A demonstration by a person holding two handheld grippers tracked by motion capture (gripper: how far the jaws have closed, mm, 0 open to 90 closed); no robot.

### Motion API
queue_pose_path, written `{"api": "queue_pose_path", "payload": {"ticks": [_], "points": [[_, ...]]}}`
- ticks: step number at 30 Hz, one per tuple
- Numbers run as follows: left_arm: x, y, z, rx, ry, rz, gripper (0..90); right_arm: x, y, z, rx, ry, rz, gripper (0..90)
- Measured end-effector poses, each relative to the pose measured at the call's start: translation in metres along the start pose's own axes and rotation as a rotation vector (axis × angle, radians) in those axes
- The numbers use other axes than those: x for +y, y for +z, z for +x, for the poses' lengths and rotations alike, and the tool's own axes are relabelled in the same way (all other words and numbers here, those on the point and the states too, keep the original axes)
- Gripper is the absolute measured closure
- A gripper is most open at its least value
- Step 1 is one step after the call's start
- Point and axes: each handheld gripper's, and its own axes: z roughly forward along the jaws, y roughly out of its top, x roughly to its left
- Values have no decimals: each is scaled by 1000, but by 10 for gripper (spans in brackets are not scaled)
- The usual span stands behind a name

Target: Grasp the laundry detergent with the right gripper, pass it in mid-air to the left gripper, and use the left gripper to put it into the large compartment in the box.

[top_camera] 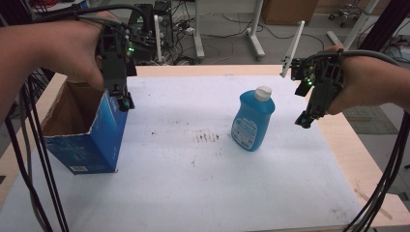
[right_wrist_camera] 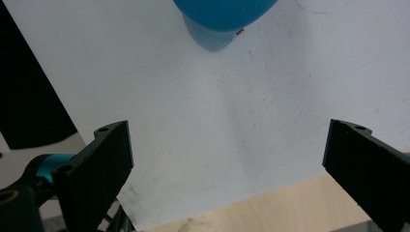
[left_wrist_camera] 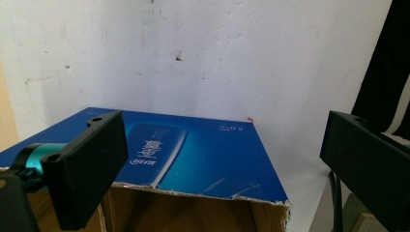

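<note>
Far left of the tabletop [top_camera: 183, 193]: an open blue carton [top_camera: 104, 137], brown inside, top rim torn and ragged, standing upright near the left edge of the white sheet [top_camera: 193, 121]. Directly above its right wall, held in a hand, the left gripper [top_camera: 124, 103], jaws spread wide with nothing between them, tips just over the rim. From the left gripper view, seen closely: the carton's printed blue side [left_wrist_camera: 193, 154] with a picture of a pale bottle and small lettering, the ripped cardboard edge, brown interior below; left gripper [left_wrist_camera: 217, 169] straddling that wall with air on both sides.

Centre-right in the high view: a blue bottle [top_camera: 253, 121] of liquid, white cap, pale label, upright on the sheet, well apart from the carton. Wide bare sheet between the two, marked with dark scuffs.

Further right: the right gripper [top_camera: 304, 121], held in a hand above the sheet's right border, near the bottle but not touching, jaws spread and empty. From the right gripper view: only the bottle's rounded blue base [right_wrist_camera: 217, 19] at the top, bare sheet between the jaws of the right gripper [right_wrist_camera: 227, 164], and the sheet's edge meeting bare wood at the bottom.
</note>
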Motion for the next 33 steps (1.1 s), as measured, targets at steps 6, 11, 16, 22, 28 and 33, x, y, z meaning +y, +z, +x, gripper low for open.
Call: {"api": "queue_pose_path", "payload": {"ticks": [6,11,16,22,28,33], "points": [[-1,-2,-3,8,3,-11,30,-14,8,9,15,109,-79,29],[-1,-2,-4,13,11,-3,30,-20,18,18,2,157,-93,29],[-3,-2,-6,16,9,-6,30,-22,25,27,-12,190,-113,29],[-6,-1,-6,19,7,-6,30,-22,33,34,-24,253,-192,29],[-6,-1,-5,16,10,-4,30,-25,42,40,-26,320,-276,29],[-6,0,-4,15,9,-2,30,-28,49,42,-38,355,-296,29]]}}
